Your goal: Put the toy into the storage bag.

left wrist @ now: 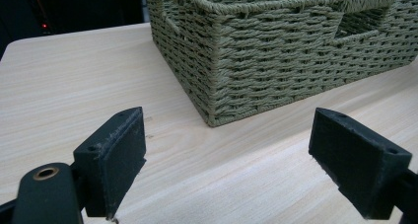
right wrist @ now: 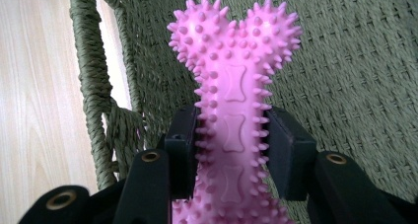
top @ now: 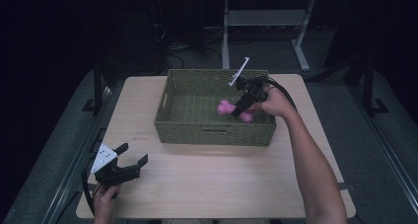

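Shaft of the pink bone toy (right wrist: pixel 231 130) lies clamped crosswise in my right tool (top: pixel 245 104), right of centre over the basket (top: pixel 167 116); my left tool (top: pixel 132 157) rests wide apart, empty, lower left.

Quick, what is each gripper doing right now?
Left gripper: open, holding nothing.
Right gripper: shut on the pink spiky rubber bone.

The rectangular olive-green woven basket (top: pixel 215 130) takes up the far middle of the pale wooden surface (top: pixel 222 184), its walls blocking any sideways reach inside; entry is from above. Bare surface lies open along the near side, left and right.
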Demonstrator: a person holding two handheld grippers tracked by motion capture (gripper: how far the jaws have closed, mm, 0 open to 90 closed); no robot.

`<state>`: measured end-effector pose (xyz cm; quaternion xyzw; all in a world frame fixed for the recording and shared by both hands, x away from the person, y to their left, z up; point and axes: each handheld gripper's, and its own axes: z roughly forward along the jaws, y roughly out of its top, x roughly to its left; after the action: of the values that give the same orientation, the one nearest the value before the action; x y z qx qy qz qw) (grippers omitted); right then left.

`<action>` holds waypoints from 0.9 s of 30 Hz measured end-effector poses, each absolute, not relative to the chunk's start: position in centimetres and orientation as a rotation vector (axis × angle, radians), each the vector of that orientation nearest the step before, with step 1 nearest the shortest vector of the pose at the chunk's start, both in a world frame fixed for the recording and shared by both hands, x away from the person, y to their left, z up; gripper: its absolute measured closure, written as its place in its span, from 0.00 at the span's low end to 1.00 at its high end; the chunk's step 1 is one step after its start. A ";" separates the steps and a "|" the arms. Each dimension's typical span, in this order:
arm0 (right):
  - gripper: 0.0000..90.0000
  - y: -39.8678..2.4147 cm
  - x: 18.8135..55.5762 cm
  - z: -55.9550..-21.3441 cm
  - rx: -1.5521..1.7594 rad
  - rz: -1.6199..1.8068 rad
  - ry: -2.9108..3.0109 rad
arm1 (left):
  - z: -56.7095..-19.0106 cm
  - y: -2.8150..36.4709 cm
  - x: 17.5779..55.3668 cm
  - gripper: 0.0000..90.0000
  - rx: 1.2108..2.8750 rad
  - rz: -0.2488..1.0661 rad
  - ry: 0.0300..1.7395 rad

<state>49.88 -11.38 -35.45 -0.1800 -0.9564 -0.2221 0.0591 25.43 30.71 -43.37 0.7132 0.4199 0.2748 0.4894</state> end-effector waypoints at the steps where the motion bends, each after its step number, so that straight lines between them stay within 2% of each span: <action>1: 0.65 -11.3 49.9 -35.5 -0.545 -0.670 -2.896 | -43.4 30.7 25.4 0.15 1.732 0.667 1.020; 27: 0.64 -11.1 50.0 -36.7 -0.563 -0.642 -2.892 | -43.3 30.7 25.4 0.15 1.737 0.670 1.014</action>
<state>50.04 -11.10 -36.73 -0.1864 -0.9572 -0.2124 0.0630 25.42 30.68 -43.34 0.7146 0.4174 0.2759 0.4889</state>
